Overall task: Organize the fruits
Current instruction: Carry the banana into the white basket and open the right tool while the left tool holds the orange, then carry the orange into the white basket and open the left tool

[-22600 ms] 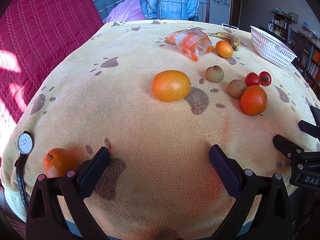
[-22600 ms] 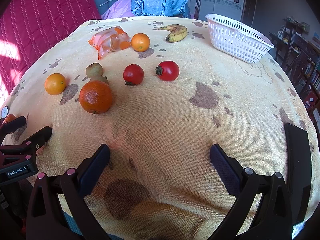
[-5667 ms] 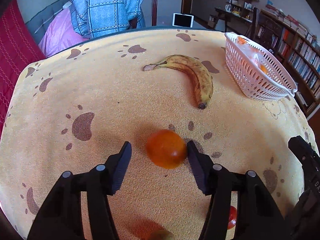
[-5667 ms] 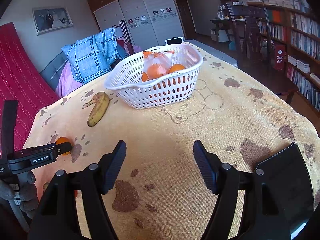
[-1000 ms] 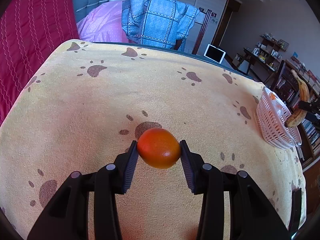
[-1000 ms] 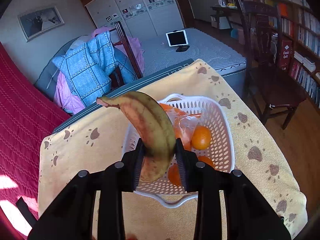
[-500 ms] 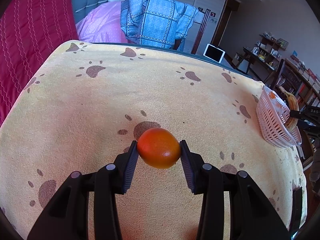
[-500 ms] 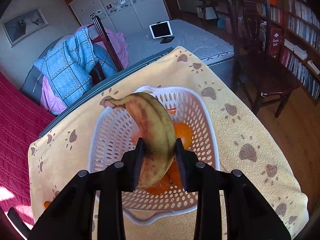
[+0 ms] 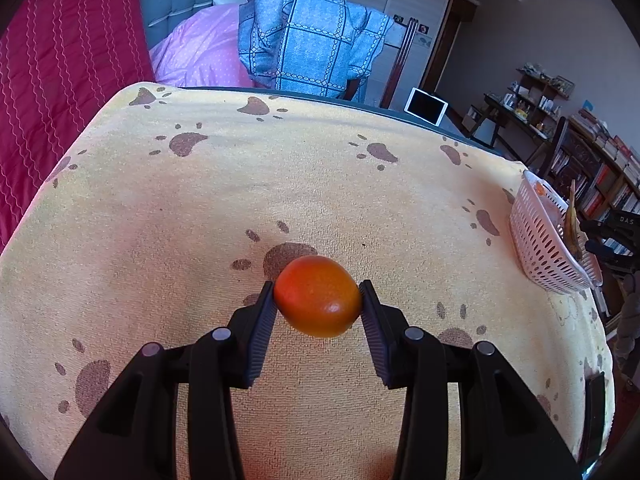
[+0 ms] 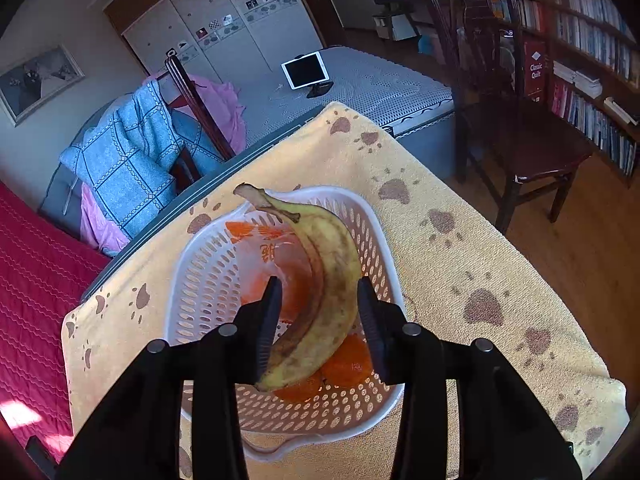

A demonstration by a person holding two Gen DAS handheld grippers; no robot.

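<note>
Oranges and a bag already sit in the white basket [image 10: 208, 280], the right gripper [image 10: 318, 308] holds the banana [image 10: 328, 280] loosely just above them, jaws parting (nearly dropped), while the left gripper [image 9: 318, 308] clamps an orange [image 9: 318, 297] above the cloth, yet to go in.

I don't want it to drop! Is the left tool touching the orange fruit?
Touching. The left wrist view shows both pads of the left tool pressed against the orange fruit's sides, no gap.
</note>
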